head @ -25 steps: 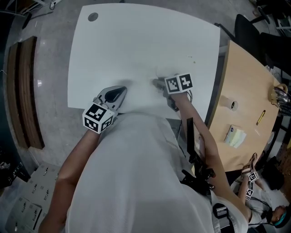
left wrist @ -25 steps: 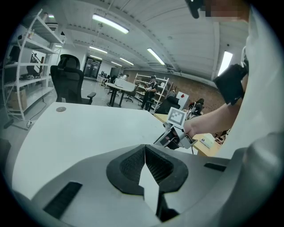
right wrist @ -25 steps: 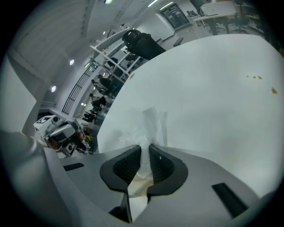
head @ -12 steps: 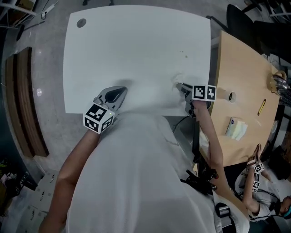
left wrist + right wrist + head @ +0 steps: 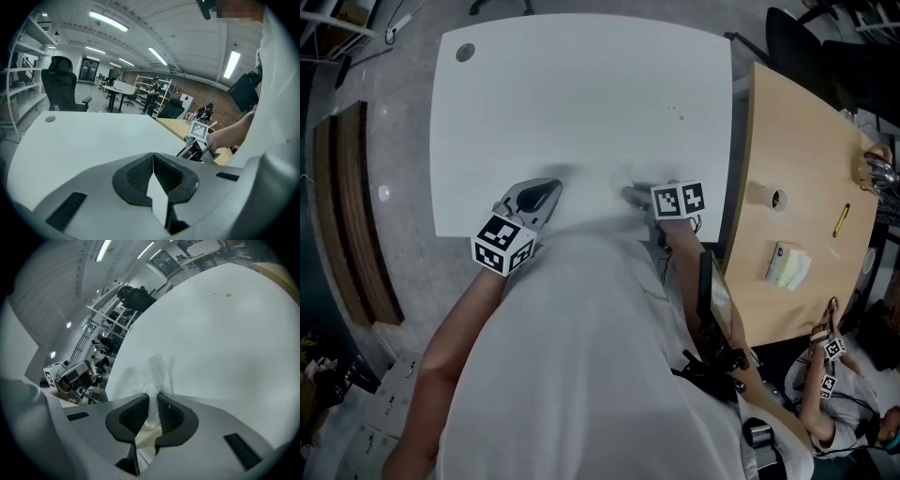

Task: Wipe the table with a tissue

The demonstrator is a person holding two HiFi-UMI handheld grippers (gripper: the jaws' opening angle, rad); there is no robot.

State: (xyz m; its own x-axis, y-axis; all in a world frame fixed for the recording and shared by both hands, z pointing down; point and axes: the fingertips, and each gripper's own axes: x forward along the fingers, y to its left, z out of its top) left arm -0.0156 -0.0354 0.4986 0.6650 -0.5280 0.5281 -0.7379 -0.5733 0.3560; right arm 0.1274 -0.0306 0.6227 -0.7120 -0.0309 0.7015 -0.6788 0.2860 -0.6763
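Observation:
A crumpled white tissue (image 5: 155,373) lies pressed on the white table (image 5: 581,94), close to its near edge. My right gripper (image 5: 153,401) is shut on the tissue, which bulges out ahead of the pads. In the head view the right gripper (image 5: 632,195) points left, its marker cube behind it. A few small yellowish specks (image 5: 677,113) dot the table farther back on the right. My left gripper (image 5: 549,188) rests at the near edge, jaws shut with nothing between them, and the left gripper view (image 5: 153,171) shows the same.
A wooden desk (image 5: 787,150) adjoins the table's right side, carrying a tape roll (image 5: 775,199), a pad of notes (image 5: 787,265) and a yellow pen (image 5: 841,219). A round grommet (image 5: 465,52) marks the far left corner. Another person sits at the lower right.
My right gripper swept right toward the table's right edge with the tissue, then came back left along the near edge. The left gripper kept still.

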